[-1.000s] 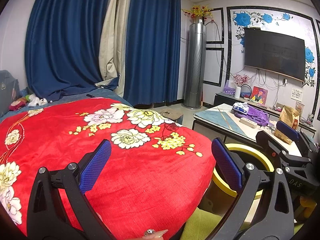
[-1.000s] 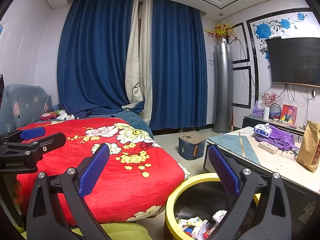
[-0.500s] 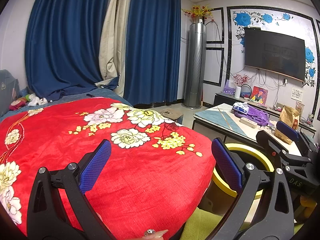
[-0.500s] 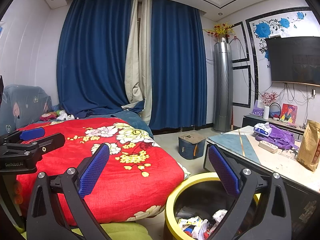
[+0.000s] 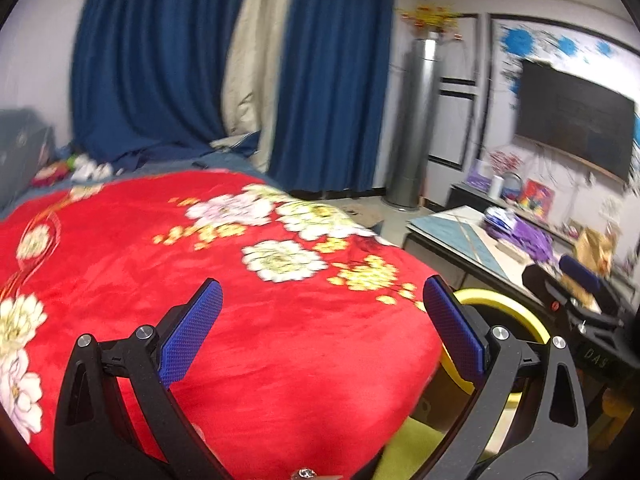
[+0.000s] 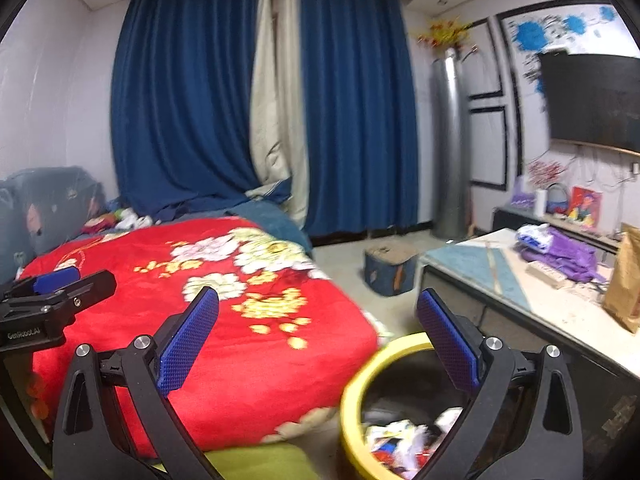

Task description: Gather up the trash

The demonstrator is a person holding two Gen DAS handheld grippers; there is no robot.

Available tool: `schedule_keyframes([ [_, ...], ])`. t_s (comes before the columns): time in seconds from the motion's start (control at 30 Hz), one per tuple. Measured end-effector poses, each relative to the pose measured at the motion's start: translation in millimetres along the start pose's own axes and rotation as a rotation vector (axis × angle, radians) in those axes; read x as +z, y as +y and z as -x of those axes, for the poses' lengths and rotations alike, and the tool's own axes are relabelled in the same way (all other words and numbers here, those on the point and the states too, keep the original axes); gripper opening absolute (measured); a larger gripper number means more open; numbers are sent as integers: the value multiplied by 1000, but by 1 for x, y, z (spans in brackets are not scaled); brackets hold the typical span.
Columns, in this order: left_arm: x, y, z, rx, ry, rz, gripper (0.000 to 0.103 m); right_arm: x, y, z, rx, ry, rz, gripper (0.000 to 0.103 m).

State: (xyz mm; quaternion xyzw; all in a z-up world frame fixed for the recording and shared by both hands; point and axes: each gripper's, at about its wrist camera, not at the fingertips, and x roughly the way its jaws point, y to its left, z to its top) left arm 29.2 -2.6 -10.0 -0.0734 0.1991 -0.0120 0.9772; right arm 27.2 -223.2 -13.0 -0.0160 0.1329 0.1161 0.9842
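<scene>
- On the far left of the right wrist view, a grey sofa back (image 6: 48, 208) stands behind the bed, with small toys (image 6: 120, 218) beside it.
- Next comes the red floral blanket (image 5: 200, 264), which covers the bed and fills the left and middle of both views.
- Over this blanket hangs the left gripper (image 5: 320, 328); its blue fingers (image 5: 192, 336) stand wide apart and hold nothing.
- Behind the bed hang dark blue curtains (image 6: 180, 112) with a beige curtain (image 6: 276, 120) between them.
- Further right, the right gripper (image 6: 318, 336) hangs over the edge of the bed and the bin, fingers also far apart and empty.
- Below it stands the yellow trash bin (image 6: 356, 392), on the floor between the bed and the low table, with crumpled trash (image 6: 400, 440) lying inside.
- A small blue stool (image 6: 390, 272) is on the floor behind the bin.
- At the right, the low table (image 6: 540, 312) carries a purple bag (image 6: 568, 254) and a brown paper bag (image 6: 626, 280).
- A dark television (image 6: 596, 100) hangs on the wall above.
</scene>
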Motion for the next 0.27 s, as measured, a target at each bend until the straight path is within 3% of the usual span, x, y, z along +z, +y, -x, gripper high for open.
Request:
schedule_keyframes([
  [0.07,10,30,-1,57,26,59,92,12,26,-23,68,48,0,97],
  [0.13,21,85,2,206,52,123,92,22,59,-45,140,107,17,97],
  [0.17,25,110,5,273,54,155,92,29,94,-64,220,159,27,97],
  [0.2,27,137,11,352,57,185,92,32,116,-75,265,195,40,97],
  [0.27,27,212,27,613,89,257,92,34,187,-105,390,306,81,97],
])
